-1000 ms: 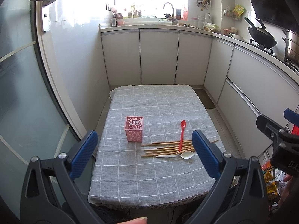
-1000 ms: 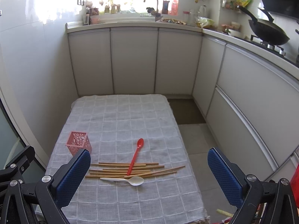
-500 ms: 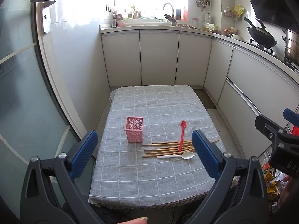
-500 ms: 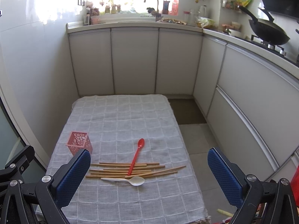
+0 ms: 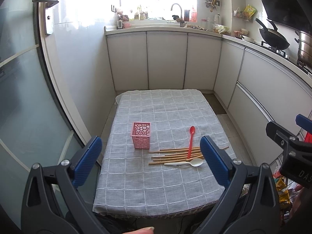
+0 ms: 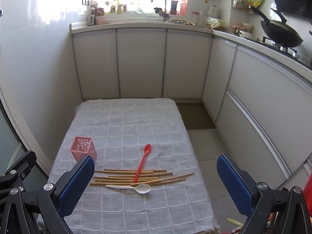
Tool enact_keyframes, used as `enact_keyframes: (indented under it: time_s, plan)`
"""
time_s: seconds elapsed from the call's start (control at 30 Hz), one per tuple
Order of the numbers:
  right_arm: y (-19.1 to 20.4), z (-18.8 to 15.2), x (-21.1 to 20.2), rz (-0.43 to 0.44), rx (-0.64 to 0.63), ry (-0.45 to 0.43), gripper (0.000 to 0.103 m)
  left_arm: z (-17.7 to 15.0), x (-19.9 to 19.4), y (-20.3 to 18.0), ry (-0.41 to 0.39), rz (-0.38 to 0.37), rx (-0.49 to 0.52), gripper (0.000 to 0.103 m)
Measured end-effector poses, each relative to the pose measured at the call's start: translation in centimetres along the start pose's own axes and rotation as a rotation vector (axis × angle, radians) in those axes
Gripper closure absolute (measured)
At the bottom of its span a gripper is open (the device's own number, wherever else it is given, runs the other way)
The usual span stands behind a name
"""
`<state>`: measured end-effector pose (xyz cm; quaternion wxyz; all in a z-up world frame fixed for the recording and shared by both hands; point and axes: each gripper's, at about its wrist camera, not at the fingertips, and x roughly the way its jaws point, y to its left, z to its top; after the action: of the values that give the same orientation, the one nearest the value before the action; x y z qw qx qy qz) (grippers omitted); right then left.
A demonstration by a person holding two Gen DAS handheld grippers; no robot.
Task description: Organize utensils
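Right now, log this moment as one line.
left tool open | right tool open | chopsticks, red spoon, white spoon on cloth | pink holder empty

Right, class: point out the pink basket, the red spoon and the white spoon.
pink basket [image 5: 141, 138], left wrist view, front wall.
red spoon [image 6: 143, 162], right wrist view, mid handle.
white spoon [image 6: 144, 188], right wrist view, bowl.

Home kitchen, white cabinets [image 6: 140, 62] ahead of the fingers, sink faucet [image 5: 176, 9] under window, wok [image 6: 280, 33] on stove far right
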<state>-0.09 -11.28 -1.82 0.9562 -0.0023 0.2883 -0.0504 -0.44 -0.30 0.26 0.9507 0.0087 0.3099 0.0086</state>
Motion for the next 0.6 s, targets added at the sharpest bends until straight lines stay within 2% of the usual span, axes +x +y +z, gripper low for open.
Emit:
enact_keyframes:
  time_s: [0.6]
  plan:
    - [-0.01,-0.14,-0.01,0.001,-0.003,0.002,0.000,-0.04,0.18,0.12,-0.003,0.005,-0.005,0.003]
